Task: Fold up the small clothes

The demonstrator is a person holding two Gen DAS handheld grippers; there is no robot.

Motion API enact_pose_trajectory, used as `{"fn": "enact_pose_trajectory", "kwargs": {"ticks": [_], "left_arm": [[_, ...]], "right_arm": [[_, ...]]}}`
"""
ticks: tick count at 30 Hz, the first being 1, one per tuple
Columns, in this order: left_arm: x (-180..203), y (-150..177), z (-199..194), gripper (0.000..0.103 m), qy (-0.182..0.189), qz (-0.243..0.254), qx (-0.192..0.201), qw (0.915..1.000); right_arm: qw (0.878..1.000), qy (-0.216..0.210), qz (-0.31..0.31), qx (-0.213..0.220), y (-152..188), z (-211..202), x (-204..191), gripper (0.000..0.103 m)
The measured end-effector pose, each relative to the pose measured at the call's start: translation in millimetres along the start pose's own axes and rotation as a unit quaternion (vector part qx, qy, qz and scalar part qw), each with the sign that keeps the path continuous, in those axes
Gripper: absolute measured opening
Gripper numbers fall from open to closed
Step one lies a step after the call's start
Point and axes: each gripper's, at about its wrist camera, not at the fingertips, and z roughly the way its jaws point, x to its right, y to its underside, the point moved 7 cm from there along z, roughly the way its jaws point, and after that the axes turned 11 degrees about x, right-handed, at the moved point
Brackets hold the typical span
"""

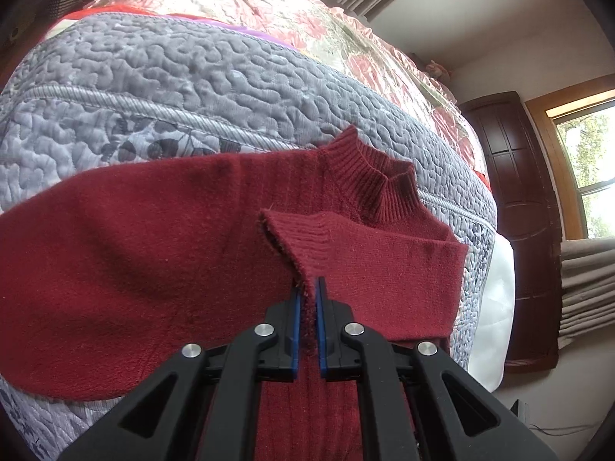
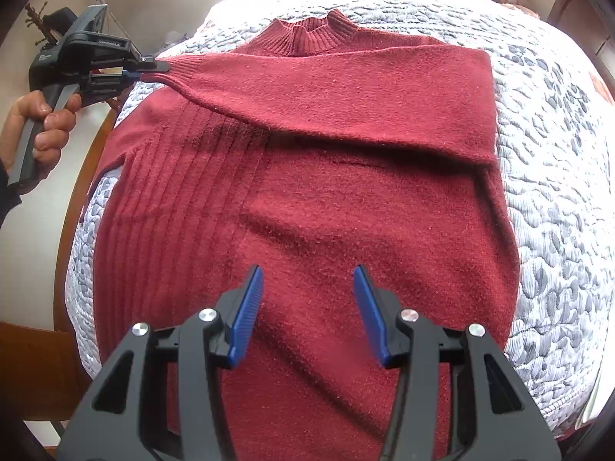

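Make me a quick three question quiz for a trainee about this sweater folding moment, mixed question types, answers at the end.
1. True or false: the right gripper is clamped on the red sweater.
2. Which part does the left gripper hold? A collar, B sleeve cuff, C bottom hem.
3. Fill in: the sweater lies on a grey ____.

Key
1. False: its jaws stand open above the sweater's body.
2. B: the ribbed sleeve cuff sits between the closed jaws.
3. Quilt.

Both wrist views look closely down on one sweater (image 2: 326,199).
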Motion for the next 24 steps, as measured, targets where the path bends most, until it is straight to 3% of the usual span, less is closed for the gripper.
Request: {"fn": "enact_pose_trajectory", "kwargs": {"ticks": [6,14,20,22,24], "left_arm": [[-35.8,20.3,21.2,0.006,-0.023,-0.023,-0.025,0.9992],[-65.1,39.4,34.7,0.006,-0.033,-0.052,-0.03,0.9976],[-49.0,28.7,27.3,0.006,-0.032,-0.015,-0.023,0.9991],[-50.4,28.5,26.5,0.011,-0.038,-0.017,-0.032,0.9986],[-57.8,27.8,24.4,0.02,-0.068,-0.009,-0.033,0.9971]], "right_arm": [[1.0,0.001,-0.004,-0.001,-0.6,2.4,0.0,0.049],[1.0,0.008,-0.004,-0.008,0.4,5.7,6.8,0.049],[1.0,0.011,-0.003,-0.007,-3.2,6.2,10.1,0.049],[1.0,0.01,-0.006,-0.007,-4.8,6.8,10.2,0.049],[1.0,0.006,-0.005,-0.003,-10.7,7.8,13.4,0.049]]}}
